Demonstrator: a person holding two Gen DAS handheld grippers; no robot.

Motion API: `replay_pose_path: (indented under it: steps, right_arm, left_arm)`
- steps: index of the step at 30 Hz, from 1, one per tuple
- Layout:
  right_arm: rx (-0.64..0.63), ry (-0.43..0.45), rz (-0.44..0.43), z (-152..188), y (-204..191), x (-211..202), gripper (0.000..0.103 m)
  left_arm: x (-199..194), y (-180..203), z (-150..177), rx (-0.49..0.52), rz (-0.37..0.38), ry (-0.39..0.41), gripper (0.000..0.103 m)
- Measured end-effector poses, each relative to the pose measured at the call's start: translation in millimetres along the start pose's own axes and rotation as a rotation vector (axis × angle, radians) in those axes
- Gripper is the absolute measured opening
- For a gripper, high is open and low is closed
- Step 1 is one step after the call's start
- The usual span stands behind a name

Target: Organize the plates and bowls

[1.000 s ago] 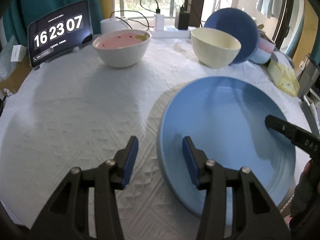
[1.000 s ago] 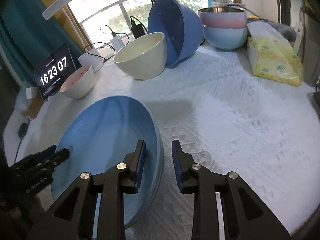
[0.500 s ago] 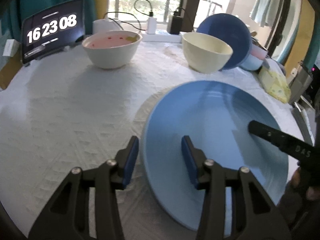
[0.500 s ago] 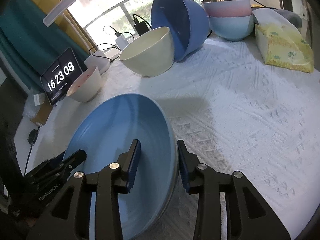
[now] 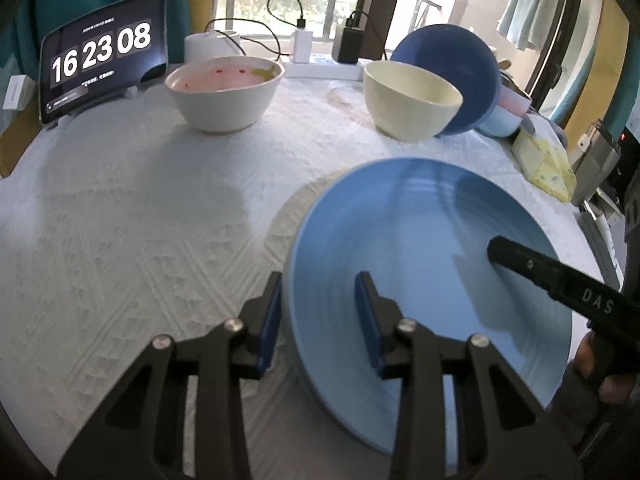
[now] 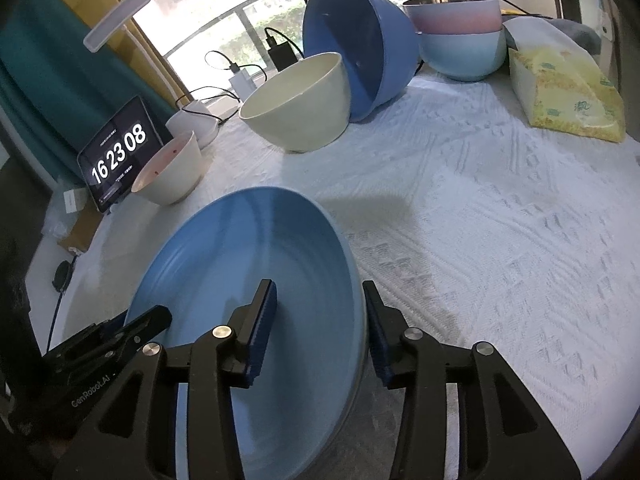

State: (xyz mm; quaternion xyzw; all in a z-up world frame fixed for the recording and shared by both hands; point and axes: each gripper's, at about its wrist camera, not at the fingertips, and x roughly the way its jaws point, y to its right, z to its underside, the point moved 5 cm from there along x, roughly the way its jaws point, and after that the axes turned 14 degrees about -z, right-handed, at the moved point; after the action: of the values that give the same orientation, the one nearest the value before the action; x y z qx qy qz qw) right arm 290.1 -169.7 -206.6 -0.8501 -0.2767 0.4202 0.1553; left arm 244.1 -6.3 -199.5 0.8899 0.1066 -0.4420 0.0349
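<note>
Nearest, the left gripper (image 5: 318,320) and right gripper (image 6: 320,330) each straddle opposite rims of the blue plate (image 5: 420,240), tilted on the white-clothed bench (image 5: 140,220); the left fingers have just been closing, the right fingers opening, both part open with pads not visibly pressing the rim. Farther back stand a white bowl (image 5: 224,94), a cream bowl (image 5: 410,100) leaning against a dark blue bowl (image 5: 468,64), and stacked bowls (image 6: 460,36).

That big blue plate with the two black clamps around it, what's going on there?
A person is tidying dishes with a handheld gripper in each hand. The left gripper and right gripper each straddle an opposite rim of the blue plate, pads not yet pressing; the left has just been closing, the right opening. Bowls wait behind on the white tablecloth.
</note>
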Motion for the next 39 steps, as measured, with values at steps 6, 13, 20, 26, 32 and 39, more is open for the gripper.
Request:
replay_pose_path:
  steps: [6,13,20,26,32,39]
  right_arm:
    - [-0.019,-0.001,-0.001,-3,-10,1,0.044]
    - [-0.055,-0.012,-0.008,-9,-32,10,0.045]
    - [-0.094,-0.030,-0.019,-9,-58,25,0.045]
    - [-0.128,-0.054,-0.026,-5,-78,42,0.045]
    - [-0.155,-0.089,-0.046,1,-97,64,0.045]
    - [-0.209,-0.116,-0.064,2,-122,88,0.045]
  left_arm:
    - [-4,-9,-3,-0.015,0.000,0.010,0.037]
    - [-9,-33,-7,-0.054,-0.014,0.025,0.037]
    - [-10,-61,-8,-0.094,-0.028,0.035,0.037]
    - [-8,-87,-6,-0.136,-0.036,0.028,0.037]
    - [-6,-116,-4,-0.182,-0.056,0.027,0.037]
    - [-3,-149,-5,-0.239,-0.080,0.026,0.037]
